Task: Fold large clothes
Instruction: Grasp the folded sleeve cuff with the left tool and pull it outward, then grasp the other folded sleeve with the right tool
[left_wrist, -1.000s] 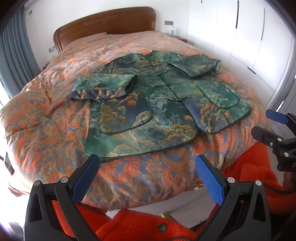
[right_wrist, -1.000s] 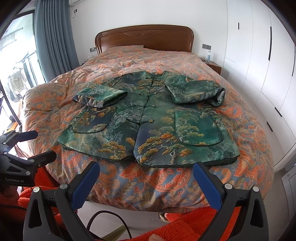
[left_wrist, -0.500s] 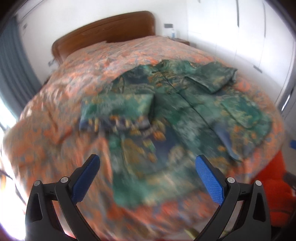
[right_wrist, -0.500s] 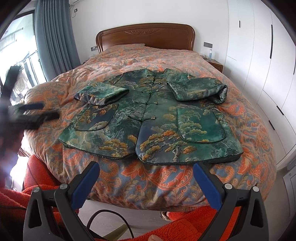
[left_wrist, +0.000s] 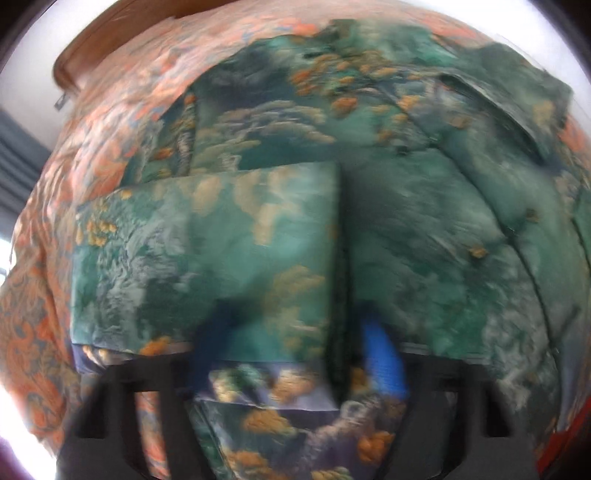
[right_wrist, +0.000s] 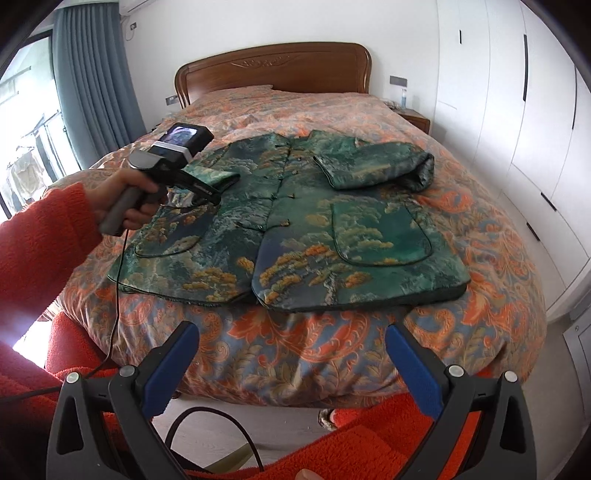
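Note:
A green padded jacket (right_wrist: 295, 236) with a landscape print lies front up on the bed, both sleeves folded across its chest. My left gripper (left_wrist: 299, 347) hangs low over the folded left sleeve (left_wrist: 221, 240), pointing steeply down. Its jaws are closing with the sleeve's cuff end between them; blur hides whether the pads press on it. In the right wrist view a hand holds that left gripper (right_wrist: 208, 192) at the left sleeve (right_wrist: 218, 175). My right gripper (right_wrist: 291, 354) stays back off the foot of the bed, open and holding nothing. The right sleeve (right_wrist: 373, 166) lies untouched.
The orange and blue paisley bed cover (right_wrist: 295, 350) drapes over the foot of the bed. A wooden headboard (right_wrist: 273, 70) stands at the far end, white wardrobes (right_wrist: 517, 110) to the right, a grey curtain (right_wrist: 96, 81) to the left. A black cable (right_wrist: 117, 295) hangs from the left gripper.
The left gripper swept forward and down from the foot of the bed to the folded left sleeve, and its jaws have narrowed. The right gripper has stayed put.

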